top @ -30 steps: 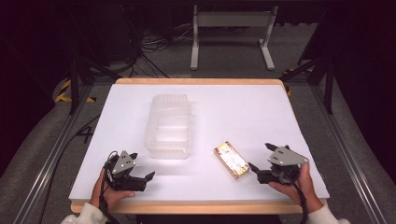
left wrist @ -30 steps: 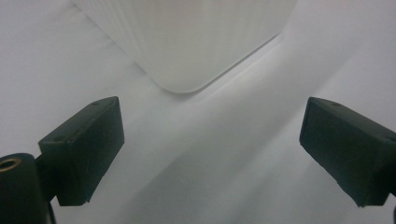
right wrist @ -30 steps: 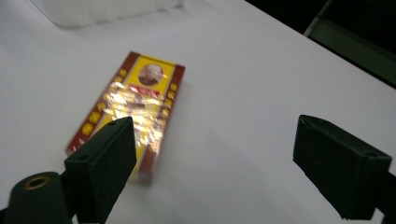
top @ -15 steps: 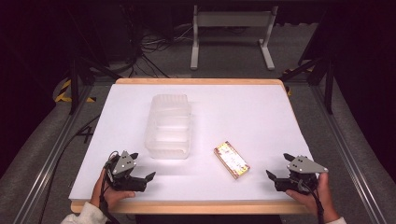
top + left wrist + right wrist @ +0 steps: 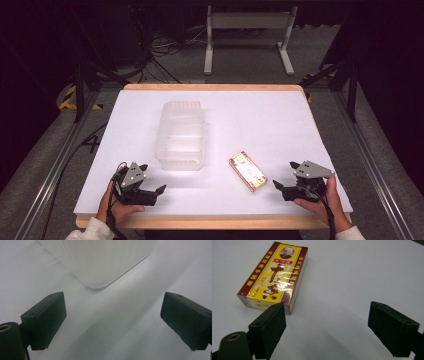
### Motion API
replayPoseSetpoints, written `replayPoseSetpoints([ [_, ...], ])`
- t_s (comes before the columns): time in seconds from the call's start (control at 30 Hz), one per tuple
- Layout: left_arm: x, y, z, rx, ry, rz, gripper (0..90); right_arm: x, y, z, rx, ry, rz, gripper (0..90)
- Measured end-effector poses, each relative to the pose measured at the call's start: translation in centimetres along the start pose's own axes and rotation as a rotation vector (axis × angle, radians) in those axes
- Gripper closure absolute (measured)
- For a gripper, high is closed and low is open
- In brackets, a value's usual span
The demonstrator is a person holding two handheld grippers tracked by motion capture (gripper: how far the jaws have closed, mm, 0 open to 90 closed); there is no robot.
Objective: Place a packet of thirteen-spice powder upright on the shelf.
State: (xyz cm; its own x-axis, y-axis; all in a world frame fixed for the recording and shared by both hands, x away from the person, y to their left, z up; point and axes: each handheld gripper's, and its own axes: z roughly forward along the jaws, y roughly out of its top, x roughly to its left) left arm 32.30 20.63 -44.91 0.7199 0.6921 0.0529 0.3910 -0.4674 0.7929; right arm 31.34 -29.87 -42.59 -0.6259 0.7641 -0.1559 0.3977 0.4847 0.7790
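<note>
- Yellow-and-maroon box (image 5: 247, 171) is lying flat on the white tabletop (image 5: 260, 120), near the front edge, between the clear plastic container (image 5: 180, 135) and your right tongs (image 5: 286, 187).
- Right tongs are standing wide with nothing between them; jaws have just been closing a little. In the right gripper view the box (image 5: 274, 277) is sitting ahead and off toward one jaw, so you're not lined up yet.
- Shift sideways until the box's long sides are facing both pads, then come in low.
- Foil wrap is looking slick: squeeze across the narrow width, squarely.
- Left tongs (image 5: 150, 194) are resting wide and empty beside the container's corner (image 5: 100, 262); keep them parked.
</note>
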Motion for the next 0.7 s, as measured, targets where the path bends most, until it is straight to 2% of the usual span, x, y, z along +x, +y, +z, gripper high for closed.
replayPoseSetpoints([
  [0.23, -0.1, 0.0, 0.1, 0.000, 0.002, 0.002, 7.1, 0.8, 1.4, 1.1, 0.034, 0.038, -0.007, 15.8],
  [0.43, -0.1, 0.1, 0.2, 0.010, 0.000, 0.005, 7.1, 1.2, 2.4, 1.7, 0.038, 0.043, -0.009, 16.7],
  [0.7, -0.2, 0.1, 0.3, 0.014, -0.003, 0.008, 7.1, 1.7, 4.6, 2.7, 0.048, 0.057, -0.013, 17.5],
])
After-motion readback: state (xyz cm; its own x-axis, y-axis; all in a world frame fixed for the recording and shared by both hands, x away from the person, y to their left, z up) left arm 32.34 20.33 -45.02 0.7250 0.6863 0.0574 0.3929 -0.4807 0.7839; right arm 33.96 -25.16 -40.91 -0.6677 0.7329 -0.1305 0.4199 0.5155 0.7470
